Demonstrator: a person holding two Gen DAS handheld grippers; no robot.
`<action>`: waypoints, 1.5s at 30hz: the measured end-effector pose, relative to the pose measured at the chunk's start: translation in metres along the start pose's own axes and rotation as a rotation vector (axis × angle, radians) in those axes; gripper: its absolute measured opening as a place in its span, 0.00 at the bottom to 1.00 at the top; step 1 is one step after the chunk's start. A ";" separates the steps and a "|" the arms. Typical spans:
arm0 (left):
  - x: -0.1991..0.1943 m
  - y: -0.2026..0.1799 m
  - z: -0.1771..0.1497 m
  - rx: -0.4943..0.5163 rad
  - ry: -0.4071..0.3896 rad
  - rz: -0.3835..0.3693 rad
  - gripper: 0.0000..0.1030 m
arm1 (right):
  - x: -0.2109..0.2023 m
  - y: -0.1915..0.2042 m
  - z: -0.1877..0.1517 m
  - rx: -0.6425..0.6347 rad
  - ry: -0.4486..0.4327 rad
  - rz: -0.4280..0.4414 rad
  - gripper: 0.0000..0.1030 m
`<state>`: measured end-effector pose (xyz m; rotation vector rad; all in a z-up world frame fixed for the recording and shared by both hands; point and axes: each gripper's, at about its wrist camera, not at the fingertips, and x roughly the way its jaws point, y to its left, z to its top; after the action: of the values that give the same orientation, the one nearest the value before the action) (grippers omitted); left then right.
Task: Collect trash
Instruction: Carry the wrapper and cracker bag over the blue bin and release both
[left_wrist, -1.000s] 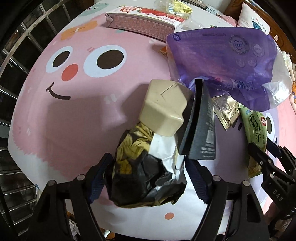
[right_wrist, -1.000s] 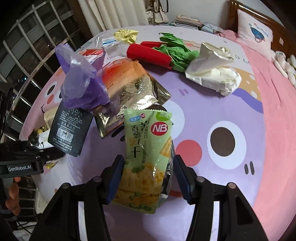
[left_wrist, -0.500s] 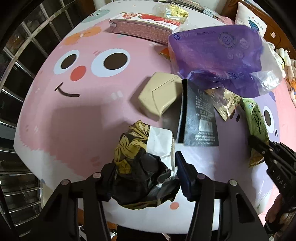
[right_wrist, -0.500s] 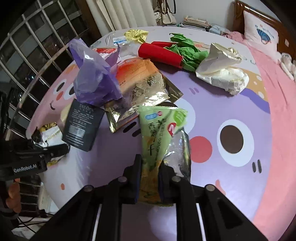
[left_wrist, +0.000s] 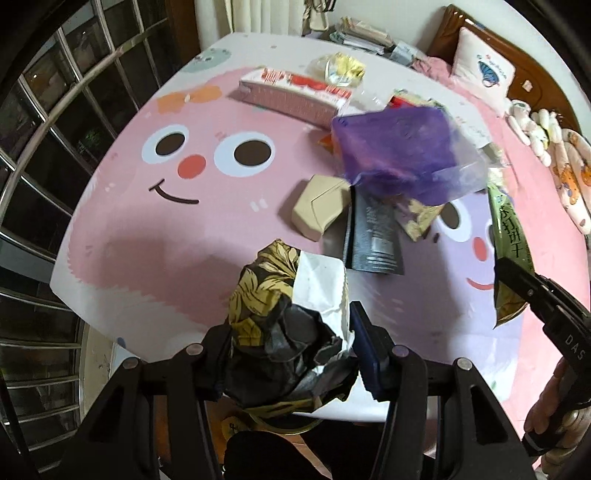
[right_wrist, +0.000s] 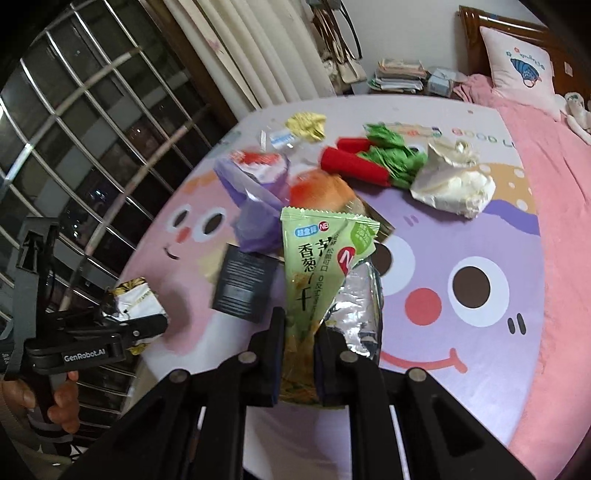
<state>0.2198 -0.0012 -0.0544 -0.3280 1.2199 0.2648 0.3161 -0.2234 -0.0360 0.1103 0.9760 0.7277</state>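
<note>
1. My left hand-held gripper is closed about halfway, its two pads pressing on a crumpled black and gold wrapper with a white inner side.
2. The wrapper bulges above and below the fingers and is clear of the surface, over its near edge.
3. My right hand-held gripper is squeezed almost fully together on the lower end of a green snack bag.
4. The bag stands up from the fingers, its silver torn flap hanging to the right, and it is lifted off the surface.
5. In the left wrist view the same green bag and my right hand-held gripper show at the right edge, with my hand on the handle.
6. In the right wrist view my left hand-held gripper sits at the left edge with the wrapper in it.
7. On the surface lie a purple plastic bag, a black box and a beige box close together, the purple bag overlapping the black box.
8. Farther off lie a pink carton, a red roll, green paper and a cream wrapper.
</note>
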 end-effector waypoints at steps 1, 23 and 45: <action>-0.006 0.002 -0.002 0.008 -0.006 -0.005 0.51 | -0.005 0.004 -0.002 -0.004 -0.009 0.001 0.12; -0.093 0.081 -0.078 0.419 -0.090 -0.205 0.51 | -0.049 0.153 -0.125 0.160 -0.135 -0.224 0.12; 0.016 0.087 -0.214 0.600 0.174 -0.204 0.52 | 0.046 0.156 -0.299 0.519 0.127 -0.253 0.13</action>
<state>0.0064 -0.0032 -0.1441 0.0499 1.3637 -0.3126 0.0171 -0.1448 -0.1788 0.3895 1.2585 0.2392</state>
